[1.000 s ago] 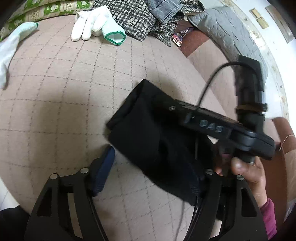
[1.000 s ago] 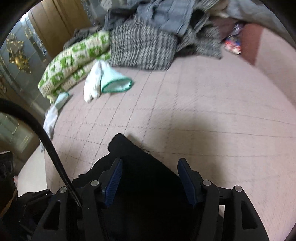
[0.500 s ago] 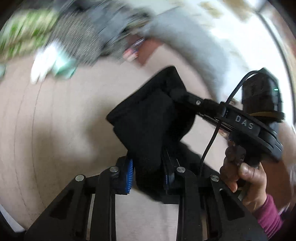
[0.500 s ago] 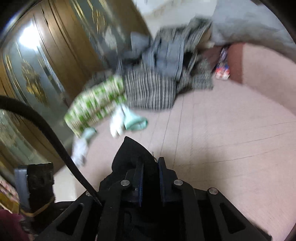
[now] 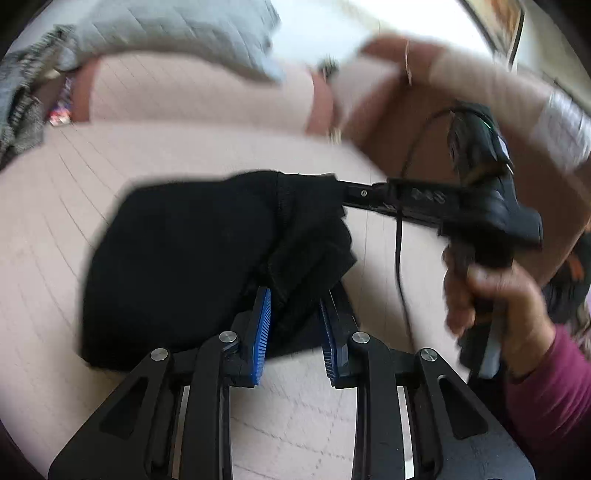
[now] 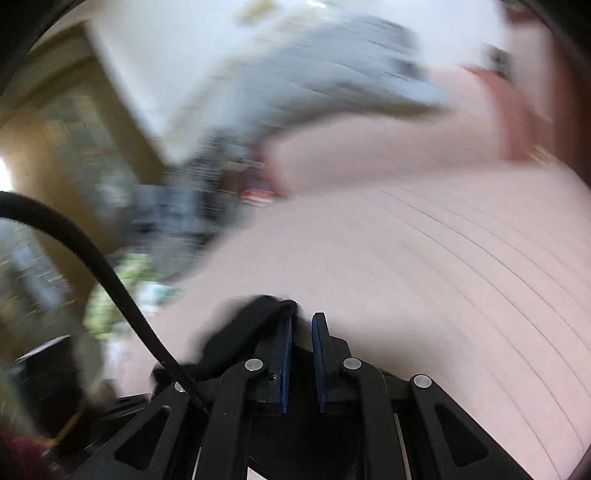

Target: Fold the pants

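The folded black pants (image 5: 192,266) hang above the pink quilted bed (image 5: 184,147), held from two sides. My left gripper (image 5: 293,295) is shut on the bunched lower edge of the pants between its blue pads. In the left wrist view my right gripper (image 5: 341,190) grips the upper right corner of the pants. In the blurred right wrist view its blue pads (image 6: 286,347) stand almost closed, with the black pants (image 6: 243,332) bunched at the left pad.
A grey quilted blanket (image 5: 177,33) lies at the far side of the bed. A pile of checked and grey clothes (image 5: 22,107) sits at the far left. A black cable (image 6: 92,266) crosses the right wrist view.
Both grippers closed on the pants and lifted them off the bed. They are swinging the pants to the right, and both views are blurred by the motion.
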A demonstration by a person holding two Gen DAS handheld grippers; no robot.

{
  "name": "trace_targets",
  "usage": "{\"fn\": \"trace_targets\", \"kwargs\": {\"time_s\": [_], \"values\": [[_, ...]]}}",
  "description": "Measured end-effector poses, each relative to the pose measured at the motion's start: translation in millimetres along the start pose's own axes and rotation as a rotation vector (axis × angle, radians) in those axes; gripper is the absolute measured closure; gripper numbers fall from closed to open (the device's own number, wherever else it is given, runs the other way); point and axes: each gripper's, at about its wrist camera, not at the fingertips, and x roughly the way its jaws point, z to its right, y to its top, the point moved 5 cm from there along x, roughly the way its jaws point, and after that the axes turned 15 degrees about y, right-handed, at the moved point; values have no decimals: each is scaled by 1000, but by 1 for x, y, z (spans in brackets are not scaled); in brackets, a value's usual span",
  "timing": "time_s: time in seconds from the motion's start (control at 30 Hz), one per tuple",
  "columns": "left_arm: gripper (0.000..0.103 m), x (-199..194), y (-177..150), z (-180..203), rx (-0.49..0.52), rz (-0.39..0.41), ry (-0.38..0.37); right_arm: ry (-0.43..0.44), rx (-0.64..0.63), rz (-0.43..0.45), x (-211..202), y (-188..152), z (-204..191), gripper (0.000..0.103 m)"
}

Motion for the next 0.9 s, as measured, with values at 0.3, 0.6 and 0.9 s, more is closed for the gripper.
{"fn": "trace_targets", "kwargs": {"time_s": [0.3,0.6,0.9], "values": [[53,-59,23,-20,69,85,-48,132,125,49,-41,-19,-10,47],[53,-22,28,-65,-6,32,131,117,54,-98,20,-43,-45,92],[53,-18,26,-78,-32,37,134,32,12,-146,7,-56,-26,95]]}}
